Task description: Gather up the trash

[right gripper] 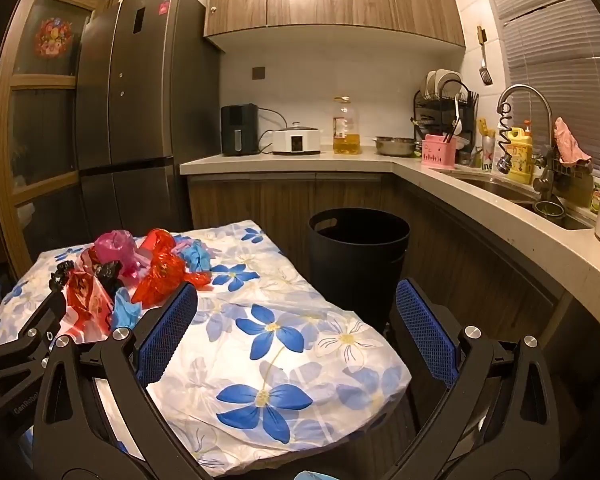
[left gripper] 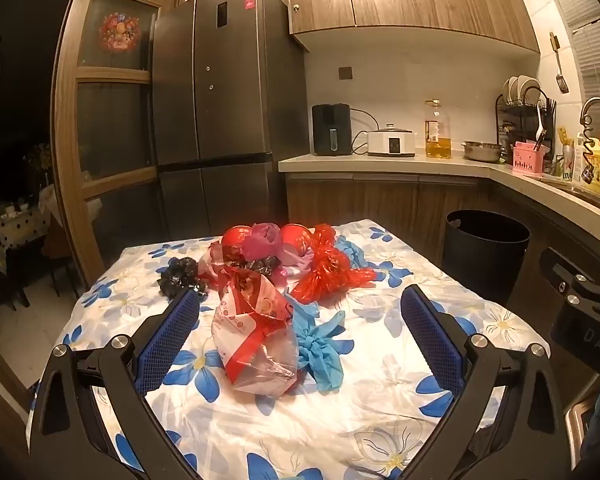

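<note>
Left gripper [left gripper: 300,336], jaws wide apart and empty, has the red-printed clear plastic bag [left gripper: 256,336] lying between and just ahead of its pads on the floral tablecloth [left gripper: 380,400]; right gripper [right gripper: 296,332] equally agape, empty; bag likely light, limp, slippery, so pinch the bunched knot.

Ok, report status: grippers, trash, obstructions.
Left gripper and right gripper open, empty. Plastic bags and blue gloves piled on table. Black bin clear.

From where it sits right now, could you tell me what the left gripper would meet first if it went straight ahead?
Most likely the red-and-white plastic bag, lying on the floral tablecloth between the open fingers of the left gripper. Depth is hard to judge through the fisheye.
</note>
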Demonstrator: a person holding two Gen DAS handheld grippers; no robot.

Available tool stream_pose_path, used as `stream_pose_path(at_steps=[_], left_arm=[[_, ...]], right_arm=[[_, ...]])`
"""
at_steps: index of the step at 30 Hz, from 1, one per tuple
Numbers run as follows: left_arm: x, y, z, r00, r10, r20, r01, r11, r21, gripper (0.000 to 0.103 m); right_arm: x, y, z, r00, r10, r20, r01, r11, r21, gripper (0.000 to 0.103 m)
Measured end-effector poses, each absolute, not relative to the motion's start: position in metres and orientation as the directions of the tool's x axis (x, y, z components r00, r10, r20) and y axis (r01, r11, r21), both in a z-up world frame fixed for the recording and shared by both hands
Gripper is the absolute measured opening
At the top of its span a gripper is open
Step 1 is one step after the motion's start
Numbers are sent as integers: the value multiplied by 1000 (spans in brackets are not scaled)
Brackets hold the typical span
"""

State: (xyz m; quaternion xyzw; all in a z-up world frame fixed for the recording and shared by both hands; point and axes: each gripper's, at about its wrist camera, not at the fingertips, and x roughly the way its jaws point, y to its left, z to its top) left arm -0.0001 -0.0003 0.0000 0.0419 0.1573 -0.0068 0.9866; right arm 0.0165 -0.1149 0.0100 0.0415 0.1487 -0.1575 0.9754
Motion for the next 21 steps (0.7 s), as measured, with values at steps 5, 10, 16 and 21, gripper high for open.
stream_pose_path(at_steps=[5,10,16,21], left_arm=[[1,-3,0,949,-4,-316,32,996,85,97],[1,1,4,950,-1,-311,25,997,72,97],[1,3,4,950,-1,-311,22,998,65,97],[0,4,2,950,-2,-311,22,998,62,97]], right_arm=[[17,-114,11,906,-295,-304,320,947,34,98],[17,-115,12,906,-292,-305,318,947,38,98],[17,-116,13,908,-291,-302,317,947,41,98],[17,-116,12,907,-292,-303,318,947,40,98]])
